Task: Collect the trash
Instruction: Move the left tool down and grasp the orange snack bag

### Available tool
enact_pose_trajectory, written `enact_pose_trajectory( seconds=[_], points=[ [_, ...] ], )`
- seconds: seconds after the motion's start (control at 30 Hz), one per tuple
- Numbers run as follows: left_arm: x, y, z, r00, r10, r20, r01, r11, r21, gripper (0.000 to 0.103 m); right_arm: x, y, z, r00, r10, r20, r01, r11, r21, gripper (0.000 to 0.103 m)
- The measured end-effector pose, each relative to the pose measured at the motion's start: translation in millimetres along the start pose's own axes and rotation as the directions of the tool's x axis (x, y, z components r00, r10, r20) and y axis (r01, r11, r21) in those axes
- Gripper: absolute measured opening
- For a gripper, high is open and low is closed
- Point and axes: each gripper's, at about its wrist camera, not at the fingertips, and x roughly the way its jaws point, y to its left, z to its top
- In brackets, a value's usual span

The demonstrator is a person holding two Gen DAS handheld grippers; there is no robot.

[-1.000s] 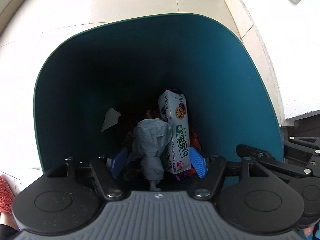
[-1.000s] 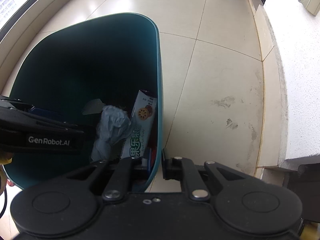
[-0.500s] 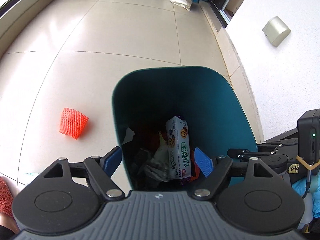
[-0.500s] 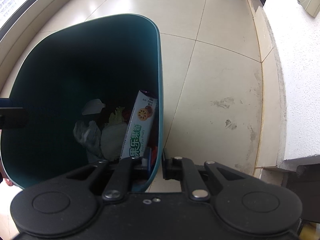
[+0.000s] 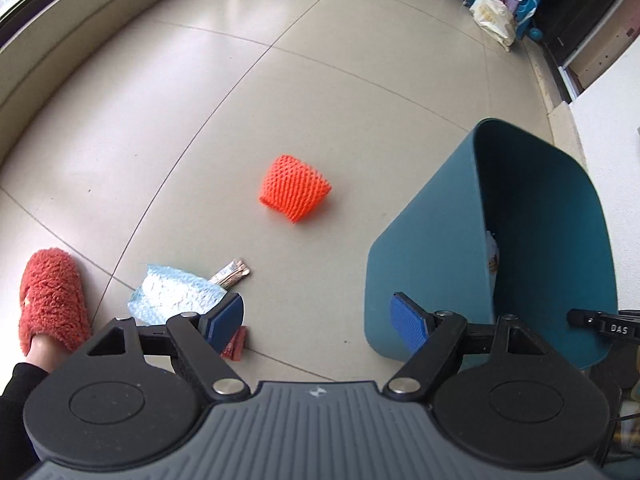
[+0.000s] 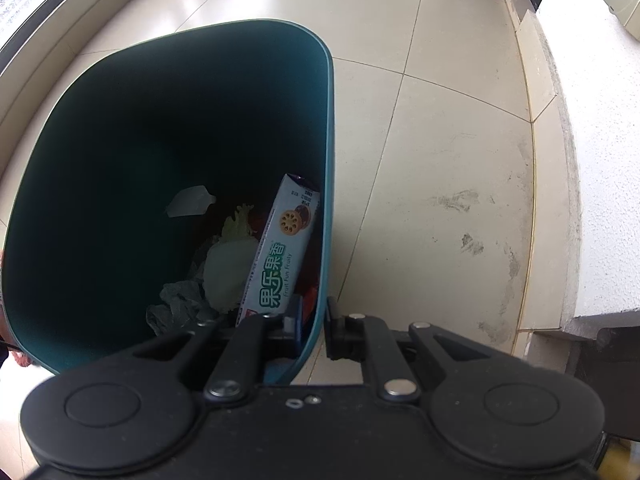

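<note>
Teal bin (image 6: 168, 152) held at its rim, trash inside and on the floor.

The right gripper (image 6: 310, 326) has its fingers clamped on the bin's near wall, one inside, one outside. In the bin lie a biscuit box (image 6: 280, 248) leaning against the right wall, a pale leaf (image 6: 230, 264), crumpled grey plastic (image 6: 176, 304) and a white scrap (image 6: 190, 206). The left gripper (image 5: 318, 320) hangs over the floor (image 5: 280, 80) beside the bin (image 5: 424, 248), fingers wide apart with nothing between them, having just been opening. On the floor lie an orange foam net (image 5: 295, 188), a blue bubble wrap (image 5: 176, 294), a wrapper (image 5: 232, 274) touching it and a red scrap (image 5: 236, 344).
</note>
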Motion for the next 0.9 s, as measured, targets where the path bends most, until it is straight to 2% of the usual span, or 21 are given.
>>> enact_pose_trajectory(
  seconds=[0.1,0.17,0.3,0.37,0.47,0.73,0.9],
  points=[
    [23,23,-8,0.996,0.08,-0.036,-0.081,0.997,-0.014,0.08,3,13,3,1.0,0.009,-0.012,-0.009,1.0,-0.028,0.012],
    [40,46,-15,0.992,0.105,-0.067,-0.108,0.994,-0.037,0.08,5,23,5,1.0,0.013,-0.012,-0.014,0.999,-0.053,0.012],
    [78,66,-24,0.985,0.097,-0.142,-0.106,0.993,-0.055,0.08,8,28,9,1.0,0.006,-0.01,-0.006,0.998,-0.058,0.012],
    [99,73,-31,0.976,0.114,-0.187,-0.123,0.992,-0.04,0.08,9,26,12,1.0,0.012,-0.014,-0.012,0.999,-0.043,0.012],
    [128,76,-38,0.964,0.102,-0.244,-0.116,0.992,-0.042,0.08,10,25,8,1.0,0.015,-0.015,-0.015,0.999,-0.035,0.012],
    [185,91,-43,0.935,0.133,-0.33,-0.154,0.987,-0.04,0.08,6,20,8,0.999,0.035,-0.019,-0.036,0.999,-0.019,0.012],
    [210,92,-47,0.915,0.173,-0.365,-0.188,0.982,-0.008,0.08,-2,11,10,0.998,0.059,-0.019,-0.06,0.998,-0.005,0.013]
  ],
)
